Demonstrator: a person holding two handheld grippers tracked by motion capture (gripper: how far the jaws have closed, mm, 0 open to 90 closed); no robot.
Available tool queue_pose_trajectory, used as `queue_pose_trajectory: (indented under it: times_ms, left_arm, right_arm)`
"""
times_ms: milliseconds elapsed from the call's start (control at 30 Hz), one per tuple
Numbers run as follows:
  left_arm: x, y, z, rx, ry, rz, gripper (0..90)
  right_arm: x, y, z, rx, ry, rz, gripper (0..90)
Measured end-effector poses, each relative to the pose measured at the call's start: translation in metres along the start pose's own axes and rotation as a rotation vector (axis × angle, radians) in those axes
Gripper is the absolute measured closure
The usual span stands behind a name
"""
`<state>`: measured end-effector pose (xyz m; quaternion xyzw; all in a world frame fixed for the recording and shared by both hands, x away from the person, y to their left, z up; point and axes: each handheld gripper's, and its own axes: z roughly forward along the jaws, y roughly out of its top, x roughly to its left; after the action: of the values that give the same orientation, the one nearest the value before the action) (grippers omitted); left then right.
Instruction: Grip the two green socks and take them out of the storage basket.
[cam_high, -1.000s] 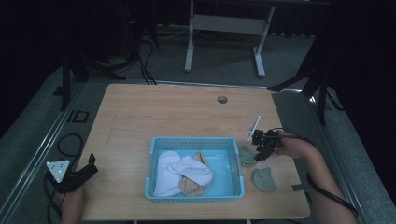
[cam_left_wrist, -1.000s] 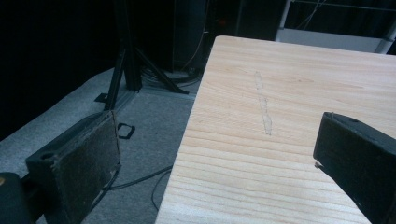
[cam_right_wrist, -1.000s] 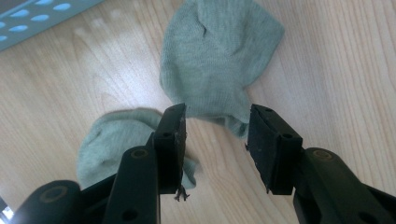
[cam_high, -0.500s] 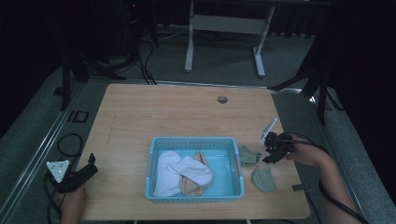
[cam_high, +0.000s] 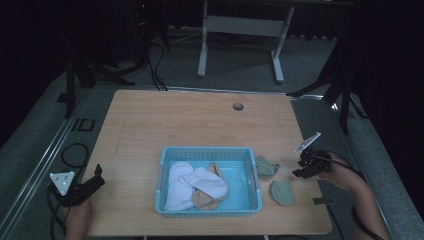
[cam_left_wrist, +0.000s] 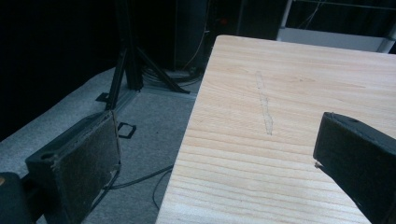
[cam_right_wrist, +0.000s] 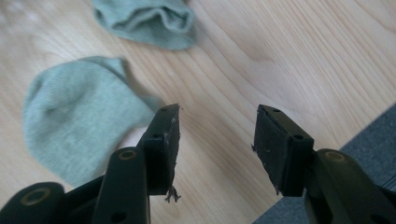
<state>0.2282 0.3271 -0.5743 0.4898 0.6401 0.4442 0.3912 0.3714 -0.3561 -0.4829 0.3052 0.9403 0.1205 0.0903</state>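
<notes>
The wooden surface (cam_high: 200, 125) carries a blue basket (cam_high: 207, 209) with white and tan socks; two green socks lie just right of it. The right claw (cam_right_wrist: 217, 128) is half open and empty, its jaws having just been opening. The nearer green sock (cam_right_wrist: 79, 116) lies just beside its left jaw, the other green sock (cam_right_wrist: 149, 21) farther ahead. To grip well, the claw should shift over the sock and pinch a raised fold. The left claw (cam_left_wrist: 210, 154) rests wide open, empty, at the surface's edge.
</notes>
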Motion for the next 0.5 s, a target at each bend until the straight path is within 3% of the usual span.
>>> queue_pose_trajectory:
  times_ms: [200, 500]
  left_arm:
    - [0.000, 0.000, 0.000, 0.000, -0.001, -0.001, 0.7]
    - [0.000, 0.000, 0.000, -0.001, -0.001, 0.000, 0.7]
  right_arm:
    - [-0.006, -0.014, 0.007, -0.036, -0.031, 0.103, 43.8]
    - [-0.011, -0.033, 0.013, -0.150, -0.118, 0.298, 21.9]
